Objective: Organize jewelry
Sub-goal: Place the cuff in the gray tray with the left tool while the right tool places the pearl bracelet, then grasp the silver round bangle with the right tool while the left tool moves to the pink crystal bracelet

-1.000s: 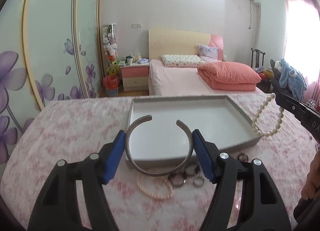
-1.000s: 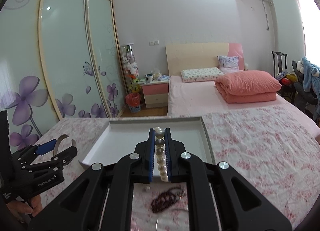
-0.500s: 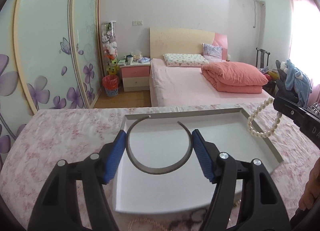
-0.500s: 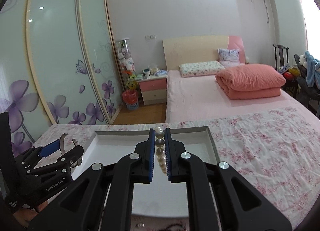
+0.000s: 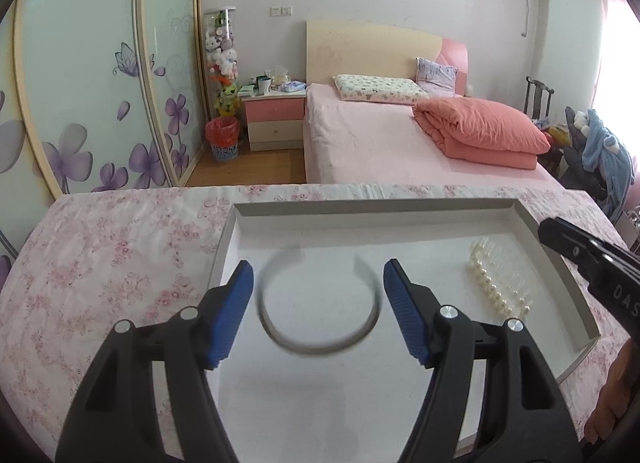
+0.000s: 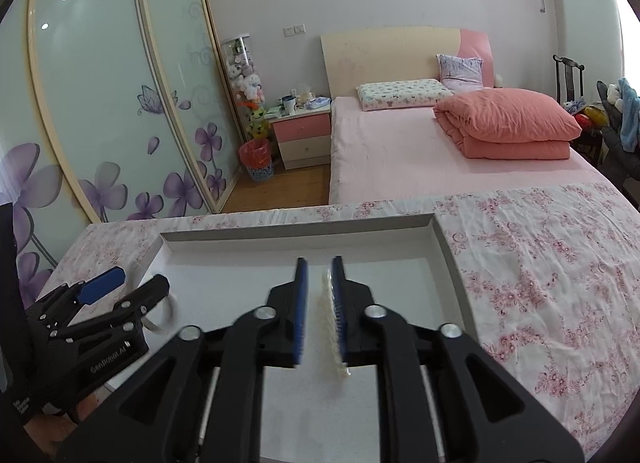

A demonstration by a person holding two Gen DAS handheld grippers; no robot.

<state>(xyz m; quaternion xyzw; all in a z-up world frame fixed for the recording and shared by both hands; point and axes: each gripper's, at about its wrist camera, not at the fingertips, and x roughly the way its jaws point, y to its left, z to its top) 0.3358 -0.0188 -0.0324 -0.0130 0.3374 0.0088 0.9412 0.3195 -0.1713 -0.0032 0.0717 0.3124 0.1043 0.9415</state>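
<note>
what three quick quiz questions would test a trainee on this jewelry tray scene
1. True or false: the silver cuff bangle is clamped by the left tongs.
2. Which side of the white tray does the pearl bracelet occupy in the left wrist view: A left, B right?
3. Fill in: the right tongs are ____.

Key: 1 false, pads clear of it; 2 B; 3 open.

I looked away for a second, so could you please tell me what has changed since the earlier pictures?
Both grippers opened. The left gripper let go of the open silver metal bangle, now blurred over the shallow white tray. The right gripper released the white pearl bracelet, now blurred low at the tray's right side. Both grippers stayed over the tray, which remains on the pink floral cloth.
</note>
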